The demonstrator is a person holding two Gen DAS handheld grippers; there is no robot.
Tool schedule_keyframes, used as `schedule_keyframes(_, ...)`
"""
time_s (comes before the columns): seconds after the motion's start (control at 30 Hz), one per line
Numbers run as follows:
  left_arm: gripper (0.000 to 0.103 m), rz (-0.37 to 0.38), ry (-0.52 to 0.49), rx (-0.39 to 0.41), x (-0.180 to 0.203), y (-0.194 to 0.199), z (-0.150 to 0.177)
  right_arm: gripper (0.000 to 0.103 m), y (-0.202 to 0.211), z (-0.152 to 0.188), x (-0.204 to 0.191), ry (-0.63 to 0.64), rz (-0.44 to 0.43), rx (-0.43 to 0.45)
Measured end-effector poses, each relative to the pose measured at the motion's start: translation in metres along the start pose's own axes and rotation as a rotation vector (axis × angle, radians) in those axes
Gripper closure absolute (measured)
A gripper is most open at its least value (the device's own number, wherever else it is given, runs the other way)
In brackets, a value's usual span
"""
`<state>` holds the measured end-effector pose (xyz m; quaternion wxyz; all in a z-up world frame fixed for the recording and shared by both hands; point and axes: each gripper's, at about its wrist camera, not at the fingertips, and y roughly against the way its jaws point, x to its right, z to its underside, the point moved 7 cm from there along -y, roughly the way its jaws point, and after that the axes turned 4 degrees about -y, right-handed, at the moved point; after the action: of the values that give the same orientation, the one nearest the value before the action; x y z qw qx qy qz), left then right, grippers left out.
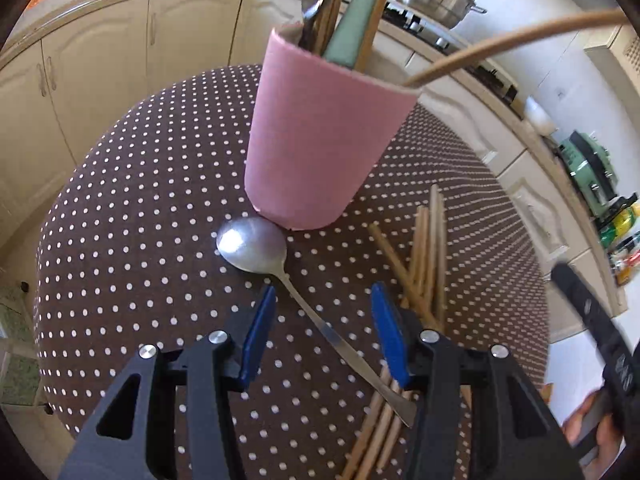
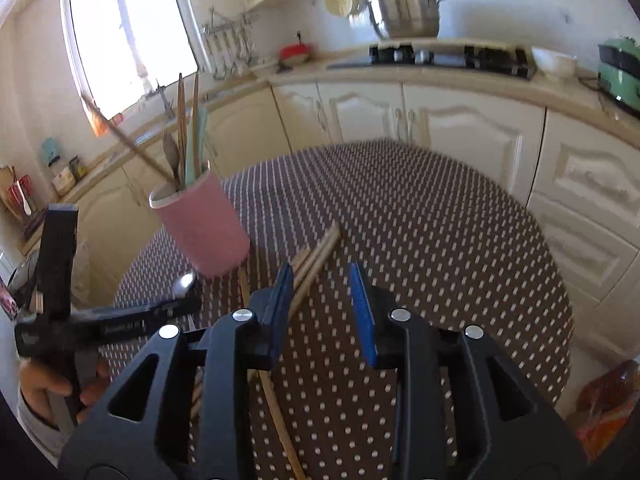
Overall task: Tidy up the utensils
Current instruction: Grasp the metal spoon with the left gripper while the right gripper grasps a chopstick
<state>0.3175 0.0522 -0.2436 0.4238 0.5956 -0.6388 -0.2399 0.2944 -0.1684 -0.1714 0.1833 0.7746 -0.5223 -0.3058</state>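
Note:
A pink cup (image 1: 316, 148) stands on the dotted table and holds a spoon, wooden chopsticks and a green utensil. A metal spoon (image 1: 256, 244) lies in front of it, its handle running between the pads of my open left gripper (image 1: 322, 300), which hovers just above it. Several wooden chopsticks (image 1: 428, 256) lie to the right. In the right wrist view the cup (image 2: 204, 228) is at left, chopsticks (image 2: 316, 252) lie by the open, empty right gripper (image 2: 322, 276), and the spoon bowl (image 2: 184, 284) shows behind the left gripper.
The round table (image 1: 120, 216) has a brown cloth with white dots. Kitchen cabinets, a stove with a steel pot (image 2: 404, 8) and a green appliance (image 2: 620, 68) stand behind. An orange bag (image 2: 608, 404) sits at the right edge.

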Motion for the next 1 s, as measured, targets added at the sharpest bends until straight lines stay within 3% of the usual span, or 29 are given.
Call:
schedule_keyframes(0.23,0.089,-0.074,0.005,-0.026,-0.002,-0.017,-0.002,0.070,-0.031,0.027,-0.026,0.091,-0.049,-0.161)
schedule_keyframes(0.57,0.094,-0.018,0.046,0.001,-0.016,-0.010,-0.006,0.071,-0.064,0.048,-0.058,0.251,-0.020,-0.282)
schedule_keyframes(0.8,0.097,0.042,0.051,0.040,-0.019,0.002,-0.003,0.095,-0.073,0.053,-0.061,0.318,0.023,-0.309)
schedule_keyframes(1.0,0.099,0.083,0.050,0.088,-0.018,0.018,-0.003,0.097,-0.071,0.055,-0.061,0.342,0.034,-0.309)
